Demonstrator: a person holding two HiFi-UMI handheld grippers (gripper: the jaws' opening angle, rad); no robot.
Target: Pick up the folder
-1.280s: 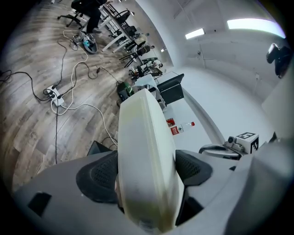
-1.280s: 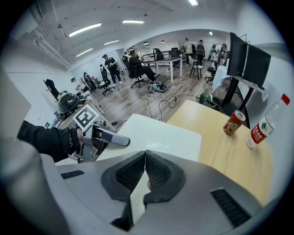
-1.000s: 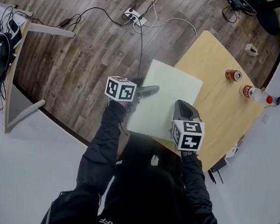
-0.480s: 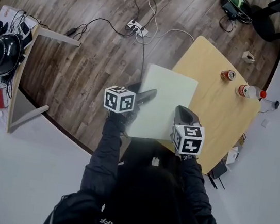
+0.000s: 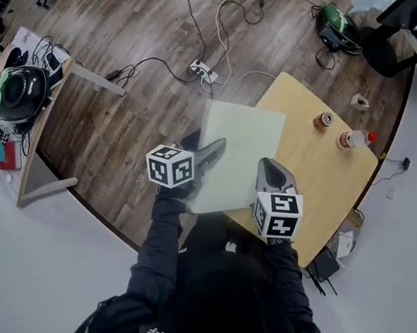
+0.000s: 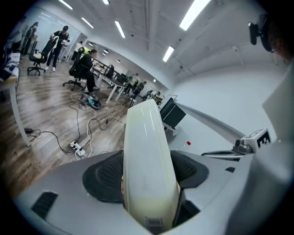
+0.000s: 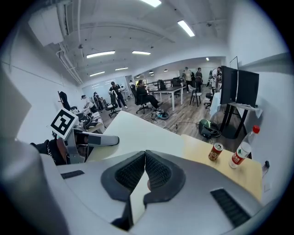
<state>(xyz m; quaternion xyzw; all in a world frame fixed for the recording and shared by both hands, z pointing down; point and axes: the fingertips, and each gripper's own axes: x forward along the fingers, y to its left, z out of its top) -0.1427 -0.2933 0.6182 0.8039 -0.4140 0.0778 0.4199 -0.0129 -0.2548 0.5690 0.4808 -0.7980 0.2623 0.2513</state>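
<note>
The left gripper, its jaws having just been closing, clamped the thick left edge of the pale folder, while the right gripper was shut on its thin right edge. The folder hung between them over the left edge of the tabletop. Farther off stood a can and a bottle.

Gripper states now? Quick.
Left gripper: shut on folder, jaws have just been closing.
Right gripper: shut on folder edge.
</note>
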